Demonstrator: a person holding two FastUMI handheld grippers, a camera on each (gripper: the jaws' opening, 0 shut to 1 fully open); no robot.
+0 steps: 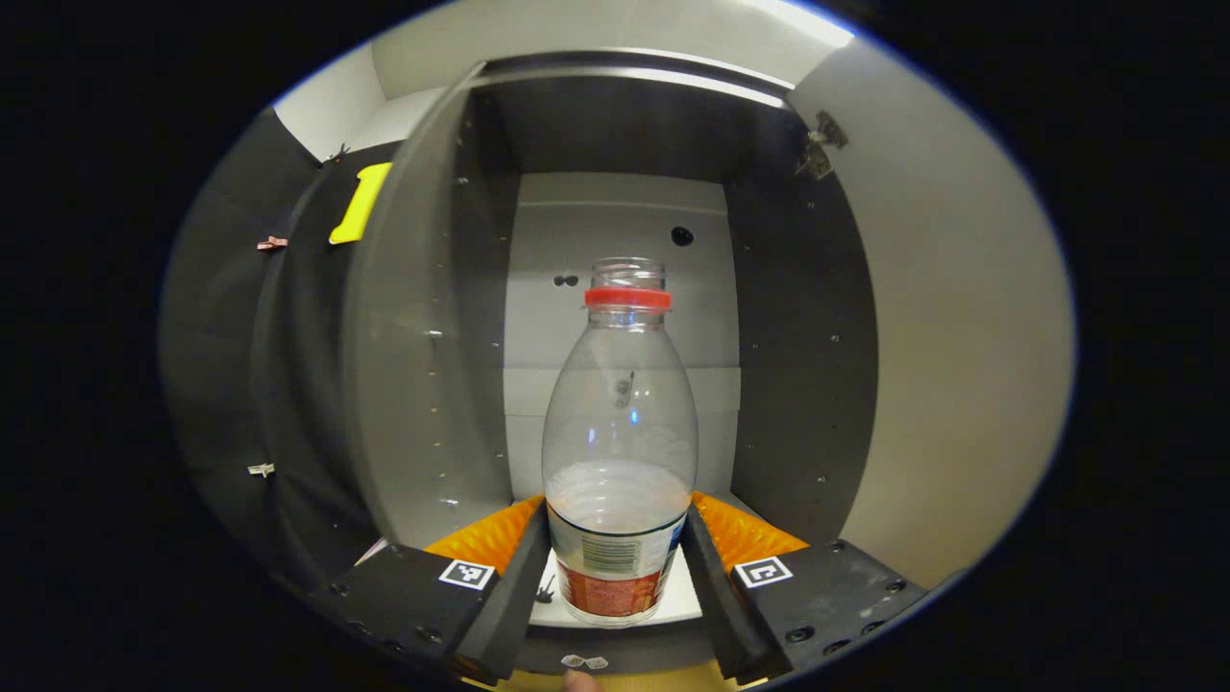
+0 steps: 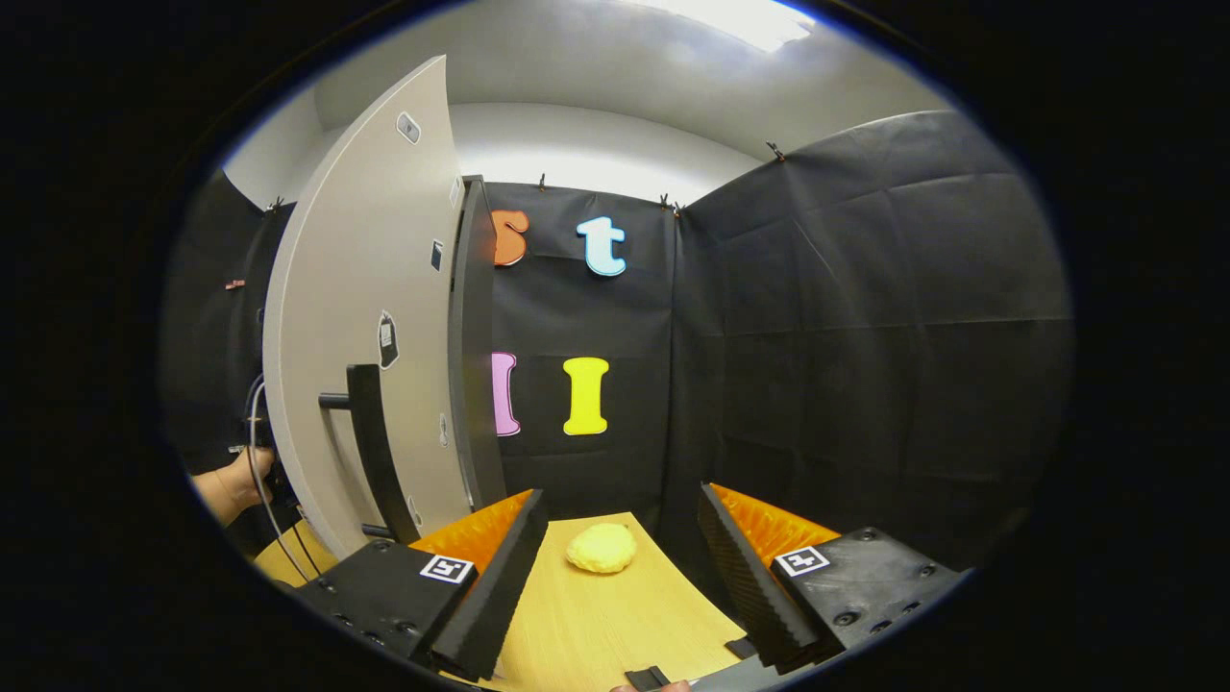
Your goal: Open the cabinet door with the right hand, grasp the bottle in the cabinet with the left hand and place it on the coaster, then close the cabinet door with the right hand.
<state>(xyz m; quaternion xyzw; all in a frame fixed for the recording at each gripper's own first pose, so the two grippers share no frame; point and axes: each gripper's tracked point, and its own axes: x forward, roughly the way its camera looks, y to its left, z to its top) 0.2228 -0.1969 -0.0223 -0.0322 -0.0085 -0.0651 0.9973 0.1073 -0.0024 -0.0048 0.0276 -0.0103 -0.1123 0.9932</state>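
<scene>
A clear plastic bottle (image 1: 620,423) with a red neck ring and no cap stands upright on the white floor of the open cabinet (image 1: 798,317). My left gripper (image 1: 618,543) reaches into the cabinet and is shut on the bottle's lower, labelled part, one finger pressing each side. In the right gripper view, the open cabinet door (image 2: 370,317) with its dark bar handle (image 2: 370,452) stands to the left. My right gripper (image 2: 620,538) is open and holds nothing, off to the right of the door. A yellow coaster (image 2: 601,548) lies on the wooden table (image 2: 615,625) ahead of it.
The cabinet's dark side walls stand close on both sides of the bottle, with a hinge (image 1: 822,144) at the upper right. A hand (image 2: 226,485) shows left of the door. Black cloth walls close in the table behind and to the right.
</scene>
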